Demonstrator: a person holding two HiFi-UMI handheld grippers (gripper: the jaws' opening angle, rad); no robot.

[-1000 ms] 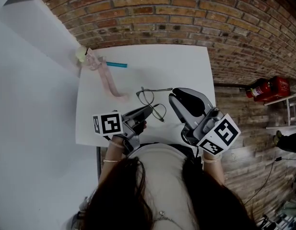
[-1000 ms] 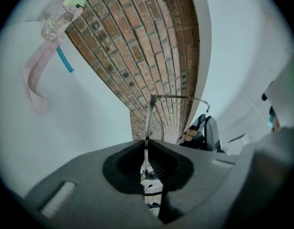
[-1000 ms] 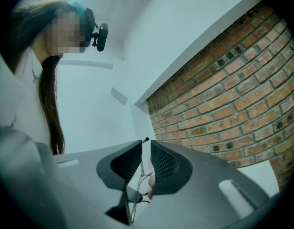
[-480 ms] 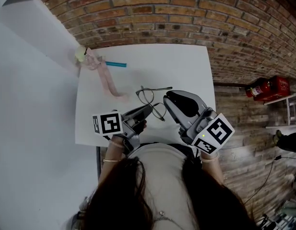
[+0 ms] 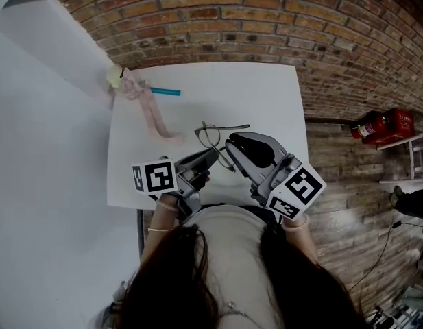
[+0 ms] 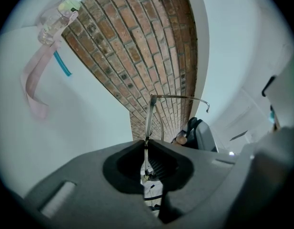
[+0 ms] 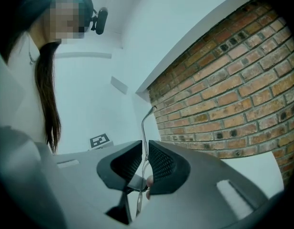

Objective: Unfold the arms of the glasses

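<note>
Two grippers are on the glasses point(image 5: 212, 137), which sit over the near middle of the table point(image 5: 266, 94), just ahead of us; we cannot tell whether they touch it. Our left gripper point(image 5: 208, 156) is clamped on the thin wire frame, jaws pressed together with the rim running up out of them. Our right gripper point(image 5: 232, 147) has its jaws closed down on the near arm point(image 7: 143, 123), whose curved tip pokes up past them. The far arm point(image 5: 230, 127) already stands out sideways from the frame, so we judge the near arm is the step in hand. Next we would swing the right gripper outward about the hinge while the left holds the frame firm, pulling lightly, since the wire looks easy to bend or let slip
</note>
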